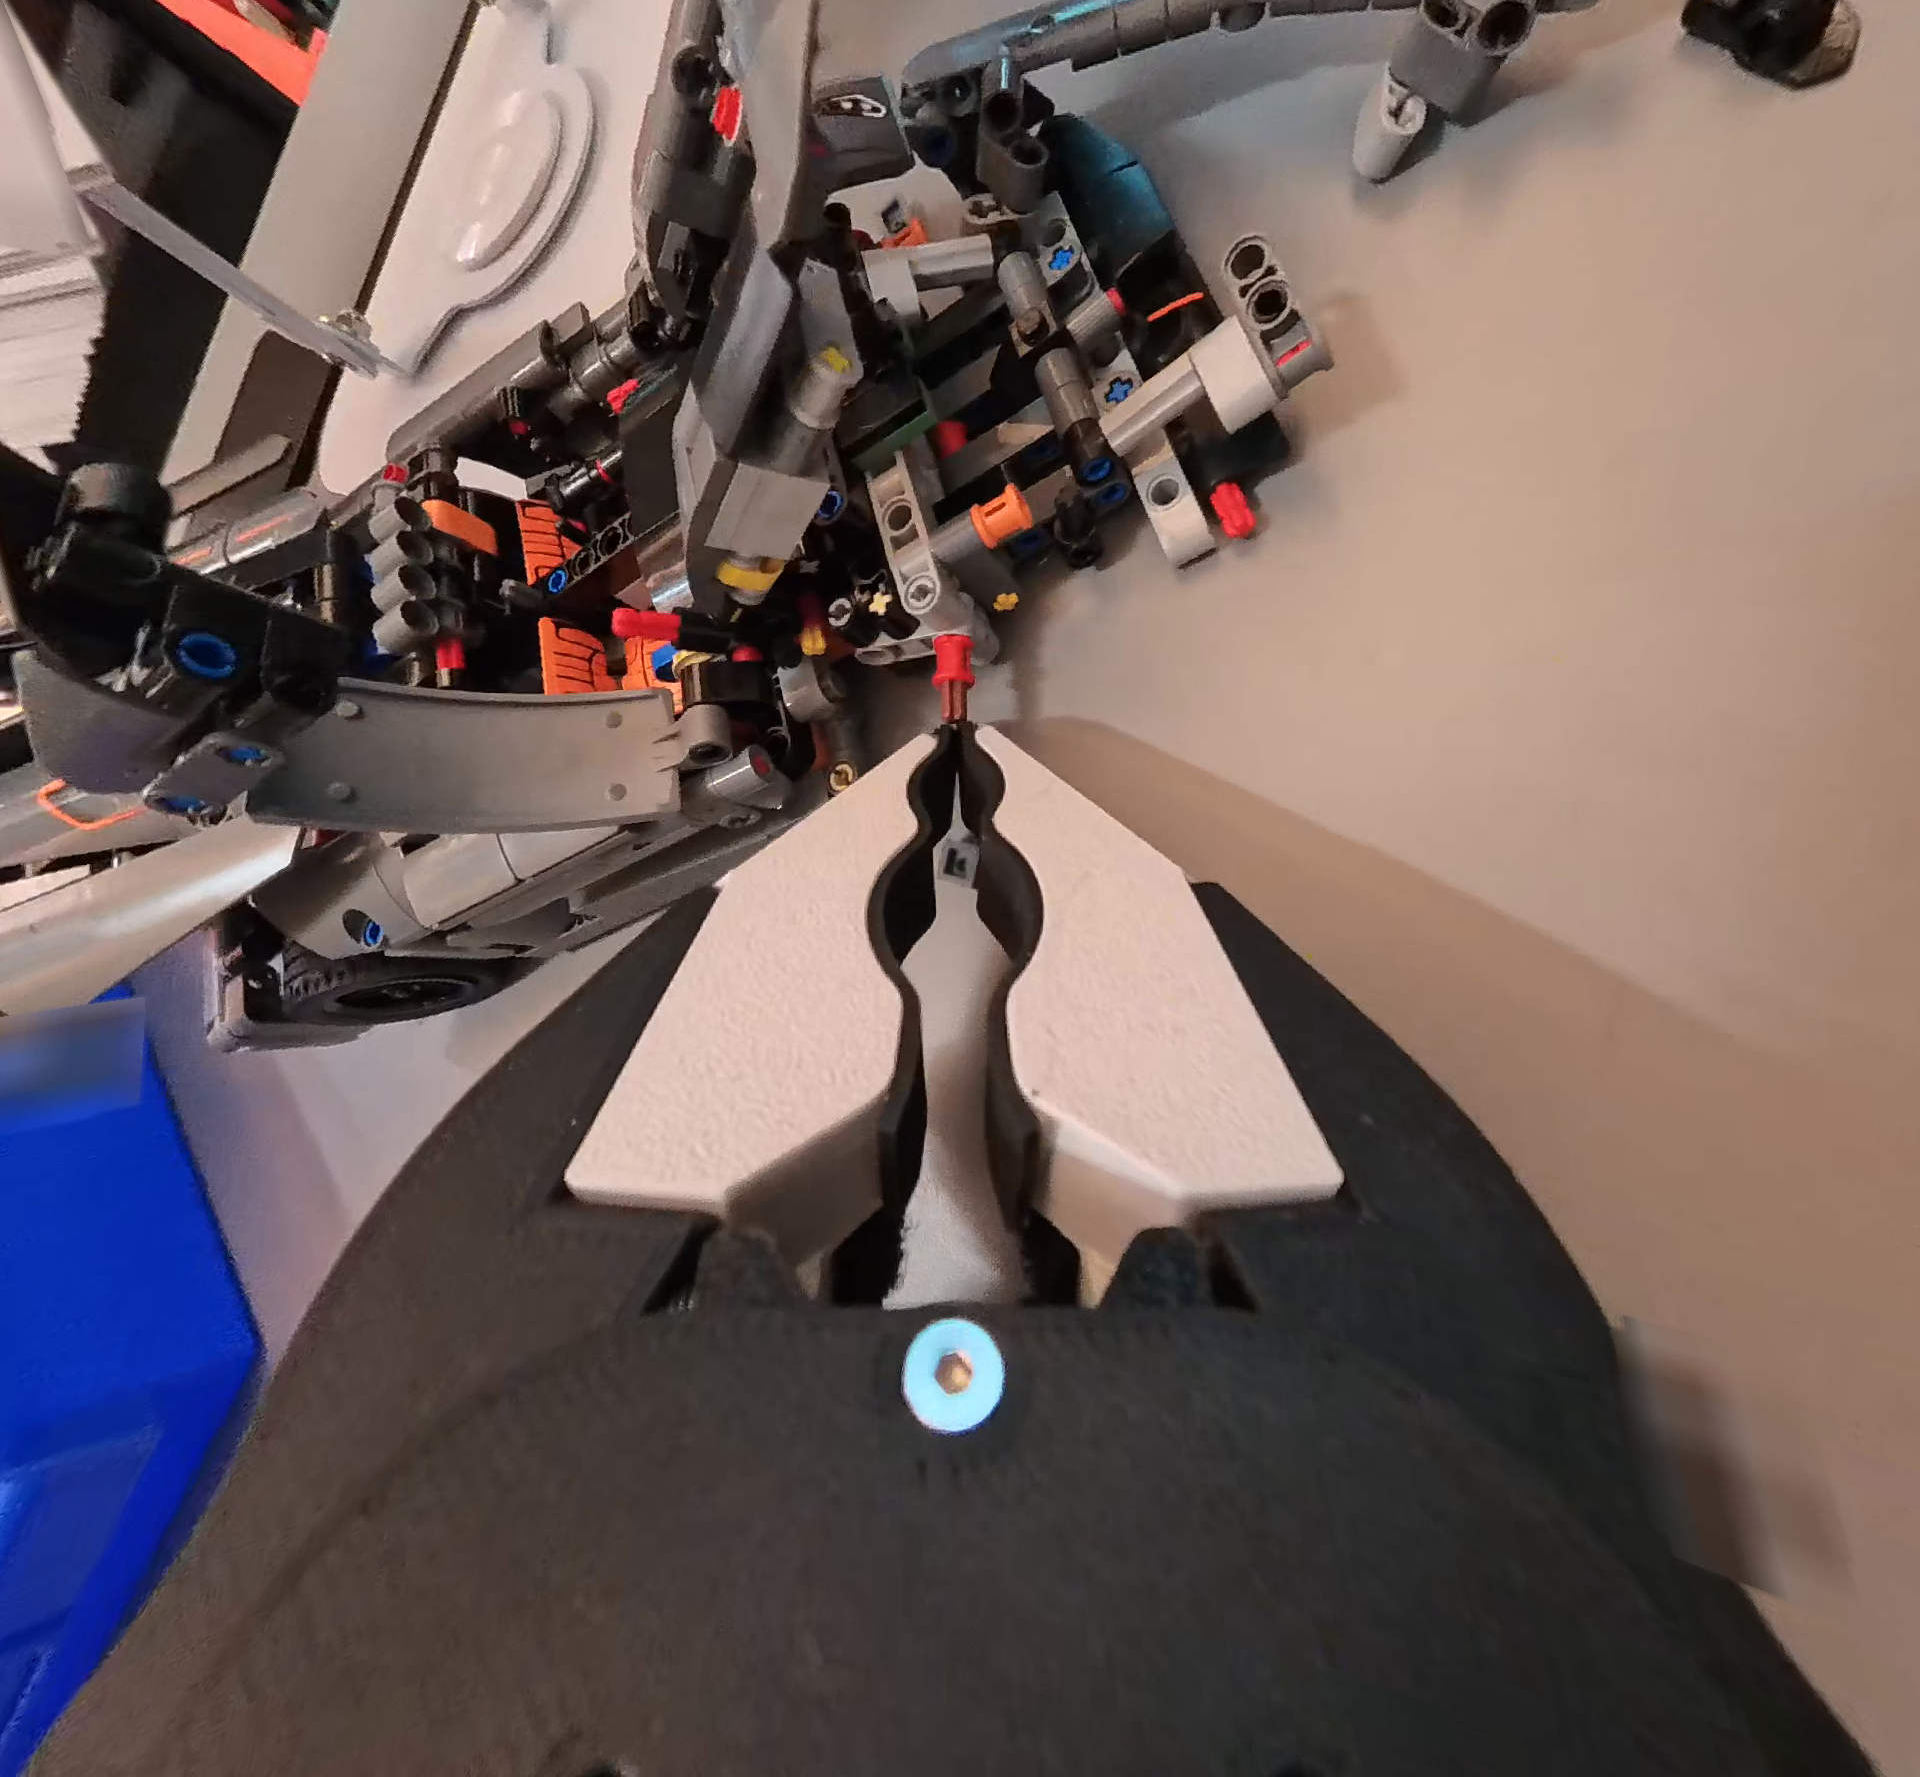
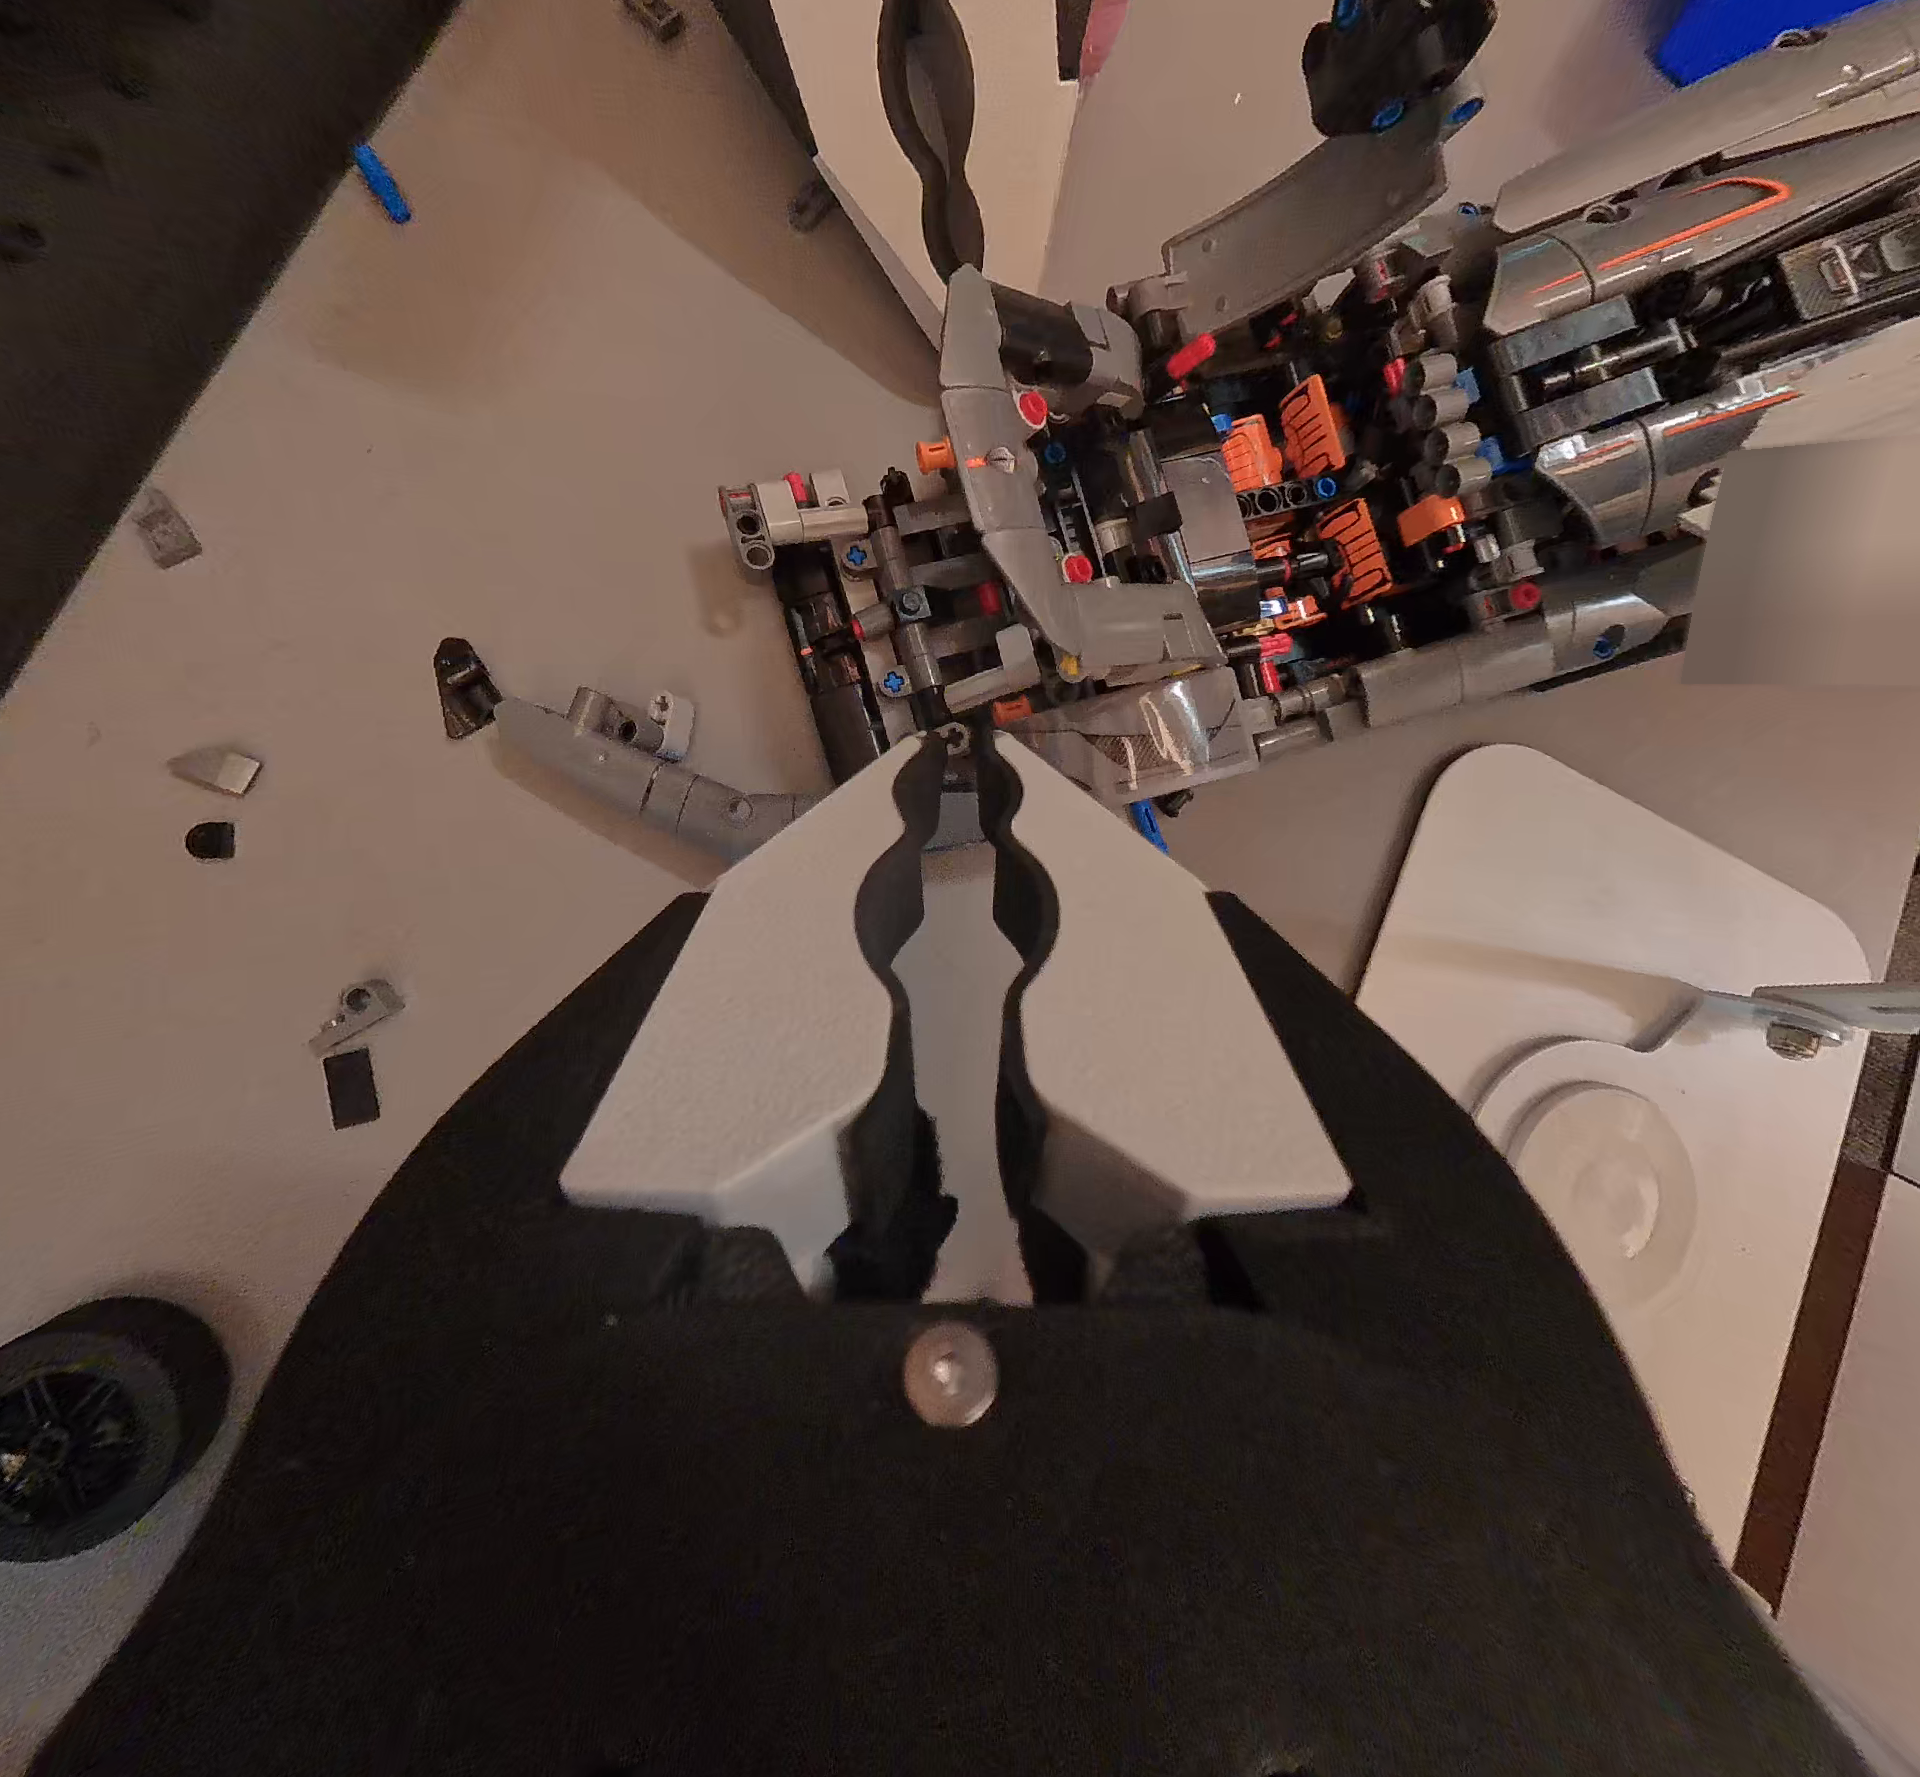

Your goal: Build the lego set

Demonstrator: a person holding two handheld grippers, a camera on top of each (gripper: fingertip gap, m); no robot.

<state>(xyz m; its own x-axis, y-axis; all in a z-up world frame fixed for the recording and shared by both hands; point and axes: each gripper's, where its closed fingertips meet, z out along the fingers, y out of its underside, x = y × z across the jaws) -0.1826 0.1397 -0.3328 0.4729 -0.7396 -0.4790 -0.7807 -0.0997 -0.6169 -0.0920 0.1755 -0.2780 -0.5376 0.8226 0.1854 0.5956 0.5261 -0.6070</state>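
The left hand-held gripper pinched a red pin lengthwise, pointing straight ahead into the car chassis. The right hand-held gripper, clenched on the chassis's black end, braced it from the opposite side.

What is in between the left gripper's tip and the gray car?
A small red peg. The left wrist view shows the left gripper pinching its lower end while its top meets the car.

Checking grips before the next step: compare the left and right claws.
Left claw pinches a red pin; right claw brackets a black piece on the car. Left claw's tips nearly meet; right claw's stand wider. Both are white, lined black.
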